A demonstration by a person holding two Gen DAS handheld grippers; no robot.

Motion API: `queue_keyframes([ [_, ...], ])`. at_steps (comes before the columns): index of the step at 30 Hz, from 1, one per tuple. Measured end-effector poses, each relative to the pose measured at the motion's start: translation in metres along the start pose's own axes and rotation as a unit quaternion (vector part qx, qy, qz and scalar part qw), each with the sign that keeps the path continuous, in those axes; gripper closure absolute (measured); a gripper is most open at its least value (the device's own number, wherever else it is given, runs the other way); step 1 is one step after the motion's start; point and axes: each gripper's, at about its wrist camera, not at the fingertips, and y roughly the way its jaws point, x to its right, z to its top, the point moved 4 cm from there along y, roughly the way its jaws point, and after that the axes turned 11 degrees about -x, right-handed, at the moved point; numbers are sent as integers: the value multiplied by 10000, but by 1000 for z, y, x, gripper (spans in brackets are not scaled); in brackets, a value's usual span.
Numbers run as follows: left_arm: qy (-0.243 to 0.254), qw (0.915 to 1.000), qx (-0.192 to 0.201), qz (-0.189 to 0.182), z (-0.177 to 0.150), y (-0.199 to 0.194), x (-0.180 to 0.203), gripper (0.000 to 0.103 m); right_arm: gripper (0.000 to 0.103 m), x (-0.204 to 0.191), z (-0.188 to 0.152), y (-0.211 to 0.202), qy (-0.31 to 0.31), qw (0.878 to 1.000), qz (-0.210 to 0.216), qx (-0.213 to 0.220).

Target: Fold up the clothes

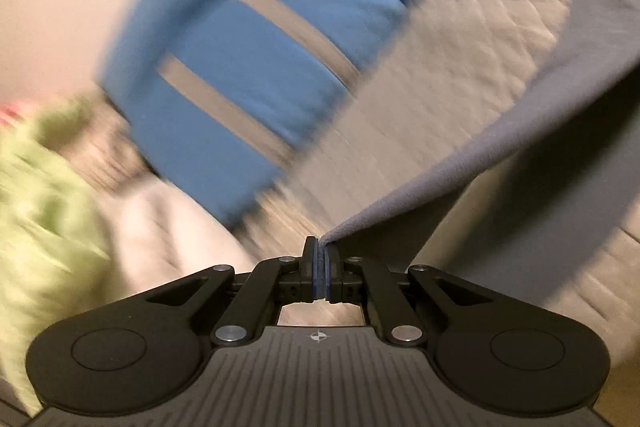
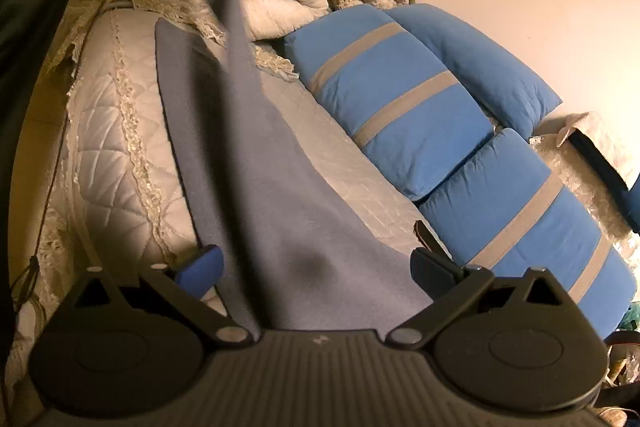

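Left wrist view: left gripper point(image 1: 321, 247) points slightly downward, jaws pressed together on a corner of the grey cloth point(image 1: 500, 147), which rises taut to the upper right.
Background there: blue striped cushions point(image 1: 260, 67) and a green fabric heap point(image 1: 36, 187), both blurred.
Right wrist view: right gripper point(image 2: 316, 267) hovers low over the quilted bed cover point(image 2: 116, 147), fingers point(image 2: 202, 265) spread wide, gripping nothing.
Cloth: grey, partly flat on the bed between the cover's lace edge and the cushions, one part lifted toward the upper left.
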Motion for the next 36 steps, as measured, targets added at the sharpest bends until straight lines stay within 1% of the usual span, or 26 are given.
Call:
queue_keyframes([
  [1,173,9996,103,213,-5,0,12,100,0,0,0,0,9,10000,8,3],
  [3,622,9966,174,517,-18,4,42,100,0,1,0,0,10,10000,4,13],
  [4,818,9950,158,543,-26,7,58,100,0,1,0,0,6,10000,2,18],
  [6,1014,9942,23,357,-43,11,84,100,0,1,0,-1,8,10000,0,30],
  [8,1084,9938,-112,202,-59,14,103,100,0,1,-1,-1,17,10000,21,28],
  [11,1068,9937,-293,145,-75,18,114,100,0,2,0,0,55,9999,105,4],
  [15,1437,9877,-545,272,-91,26,123,99,0,-3,0,1,-16,9999,155,-3],
  [16,1510,9860,-654,287,-94,28,122,97,0,-4,0,0,-48,9999,158,14],
  [18,1543,9833,-887,372,-100,33,119,97,0,-7,-1,-1,-104,9998,163,30],
  [19,1470,9838,-975,334,-102,33,115,96,0,-8,-1,-1,-122,9998,166,32],
  [21,1299,9867,-957,173,-101,25,107,92,0,-8,-1,-1,-140,9998,172,30],
  [22,1249,9882,-880,99,-98,18,105,78,0,-8,-1,-1,-142,9997,175,31],
  [23,1217,9895,-776,31,-93,10,103,61,0,-7,-1,-1,-136,9997,179,34],
  [24,1185,9907,-671,-38,-88,1,101,56,0,-7,-1,-1,-129,9997,184,34],
  [25,1180,9913,-572,-107,-81,-8,100,52,0,-7,-1,-1,-121,9997,190,33],
  [27,1221,9917,-349,-205,-64,-24,102,52,0,-8,-1,-1,-118,9998,183,43],
  [30,1353,9905,58,-222,-38,-44,111,50,0,-9,-1,-2,-154,9997,180,74],
  [34,1697,9845,241,-381,-18,-42,130,50,0,-12,-1,-4,-226,9995,209,114],
  [36,1868,9811,182,-474,-16,-32,137,50,0,-13,-2,-5,-260,9994,207,117],
])
